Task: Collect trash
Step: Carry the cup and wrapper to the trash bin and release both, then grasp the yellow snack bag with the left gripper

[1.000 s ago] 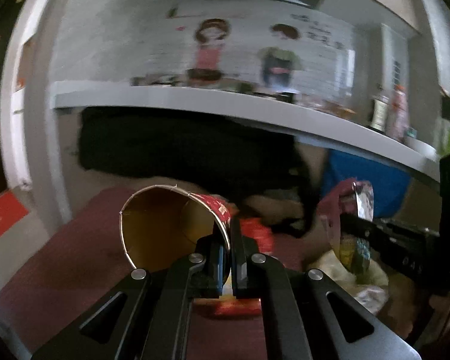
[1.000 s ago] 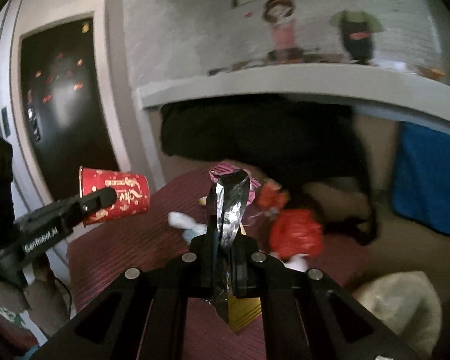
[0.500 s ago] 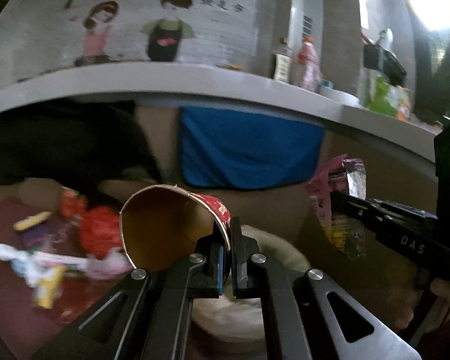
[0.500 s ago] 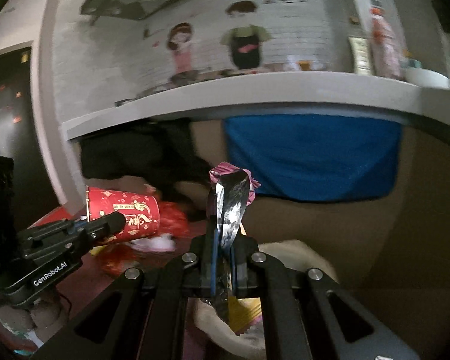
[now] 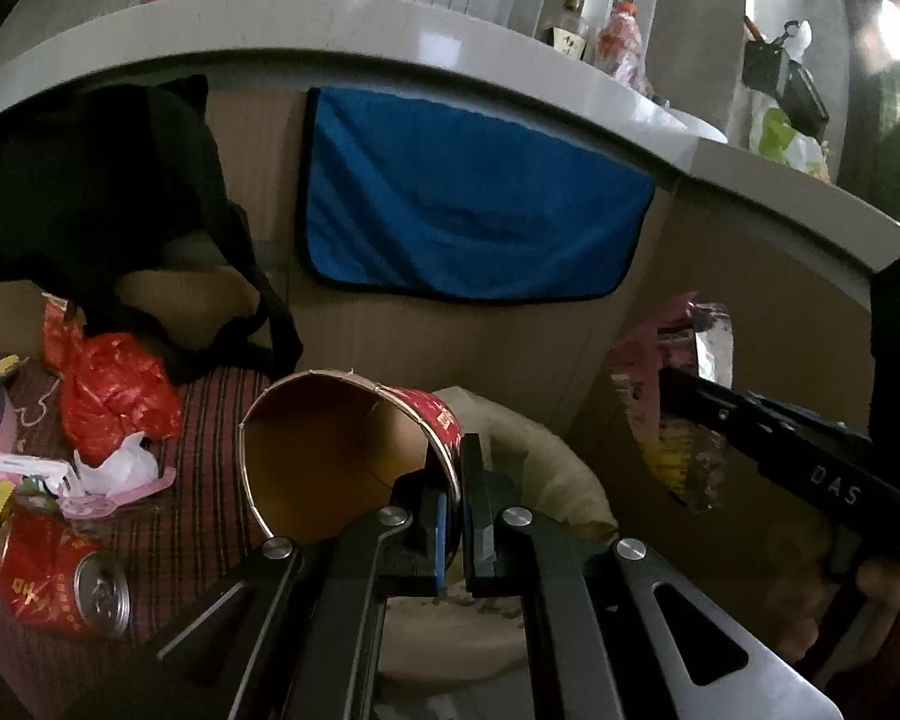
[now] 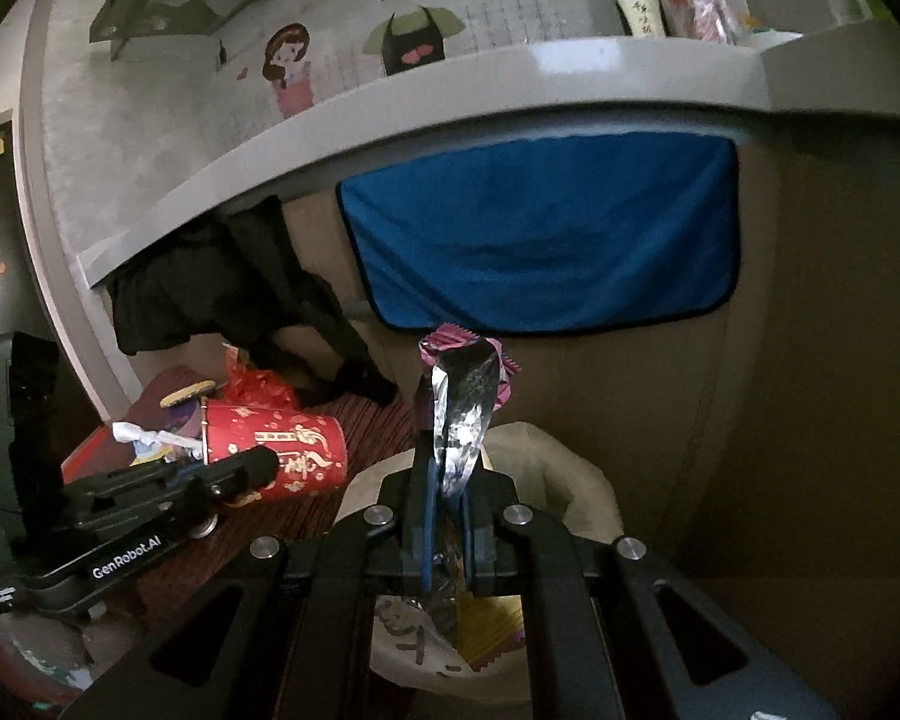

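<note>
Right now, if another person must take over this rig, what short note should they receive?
Left tongs: shut on the rim of the red paper cup, which lies on its side with the mouth toward the camera.
Right tongs: shut on the foil snack wrapper, which stands up between them.
Both are near the bag-lined bin, just ahead and below.
Done: two pieces picked up and carried to the bin.
Left: release both into the bin. Then return for the red can, the red plastic bag and the small wrappers on the striped cloth.
</note>
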